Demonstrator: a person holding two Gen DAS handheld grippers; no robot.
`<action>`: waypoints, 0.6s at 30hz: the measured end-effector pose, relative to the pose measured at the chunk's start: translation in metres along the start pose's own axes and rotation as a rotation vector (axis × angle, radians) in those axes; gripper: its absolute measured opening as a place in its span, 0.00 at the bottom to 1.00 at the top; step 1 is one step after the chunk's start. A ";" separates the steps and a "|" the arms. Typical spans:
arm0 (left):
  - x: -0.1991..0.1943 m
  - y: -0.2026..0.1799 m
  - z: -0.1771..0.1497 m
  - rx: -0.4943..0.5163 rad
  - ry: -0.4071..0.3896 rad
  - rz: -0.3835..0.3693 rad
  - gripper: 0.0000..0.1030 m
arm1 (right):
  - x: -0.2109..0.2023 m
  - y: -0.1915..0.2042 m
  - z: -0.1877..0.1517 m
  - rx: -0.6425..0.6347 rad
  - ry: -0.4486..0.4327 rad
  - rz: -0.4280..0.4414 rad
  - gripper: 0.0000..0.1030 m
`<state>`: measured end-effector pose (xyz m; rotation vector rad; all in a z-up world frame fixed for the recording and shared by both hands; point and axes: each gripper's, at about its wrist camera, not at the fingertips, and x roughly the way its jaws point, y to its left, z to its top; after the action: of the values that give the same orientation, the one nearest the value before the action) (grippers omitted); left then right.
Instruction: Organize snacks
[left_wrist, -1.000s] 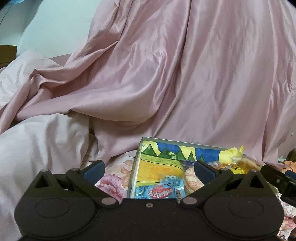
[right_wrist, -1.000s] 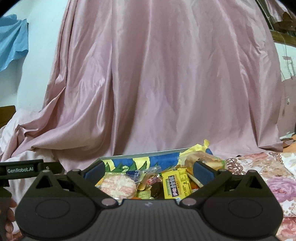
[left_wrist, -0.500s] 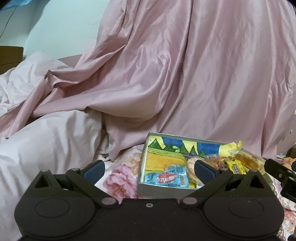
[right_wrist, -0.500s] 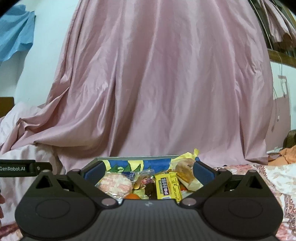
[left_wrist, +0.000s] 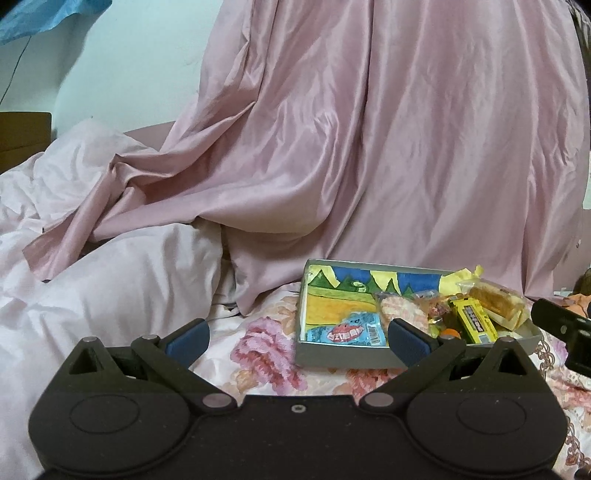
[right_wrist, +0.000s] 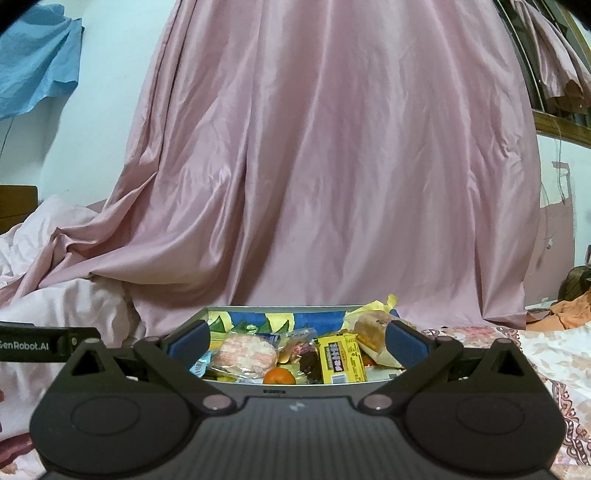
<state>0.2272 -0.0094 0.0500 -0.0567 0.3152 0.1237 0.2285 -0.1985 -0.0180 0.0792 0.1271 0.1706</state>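
Observation:
A shallow grey box (left_wrist: 340, 356) with a painted landscape inside sits on a floral bedsheet (left_wrist: 258, 354). It holds a blue packet (left_wrist: 345, 331), a round pink cracker pack (left_wrist: 400, 310), a yellow box (left_wrist: 474, 325), a wrapped cake (left_wrist: 496, 299) and a small orange (right_wrist: 279, 376). My left gripper (left_wrist: 297, 339) is open and empty, short of the box's near left corner. My right gripper (right_wrist: 297, 345) is open and empty, facing the box (right_wrist: 280, 387) with the yellow box (right_wrist: 341, 356) and cracker pack (right_wrist: 247, 350) between its fingers in view.
A pink satin sheet (left_wrist: 369, 147) hangs behind the box. A rumpled pale pink duvet (left_wrist: 92, 266) lies on the left. Orange cloth (right_wrist: 569, 314) lies at the far right. A blue cloth (right_wrist: 33, 66) hangs on the wall at the upper left.
Both grippers have drawn back and risen, so the box shows more fully and farther off. Both stay open and empty.

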 end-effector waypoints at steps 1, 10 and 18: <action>-0.002 0.000 -0.001 0.001 -0.001 0.001 0.99 | -0.002 0.000 0.000 0.001 0.000 -0.001 1.00; -0.017 -0.001 -0.008 0.025 -0.005 0.003 0.99 | -0.017 0.003 -0.002 -0.015 0.006 0.005 1.00; -0.029 0.000 -0.018 0.037 0.000 0.007 0.99 | -0.030 0.008 -0.008 -0.043 0.018 0.011 1.00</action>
<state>0.1941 -0.0141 0.0422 -0.0184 0.3176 0.1252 0.1968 -0.1957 -0.0213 0.0352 0.1406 0.1851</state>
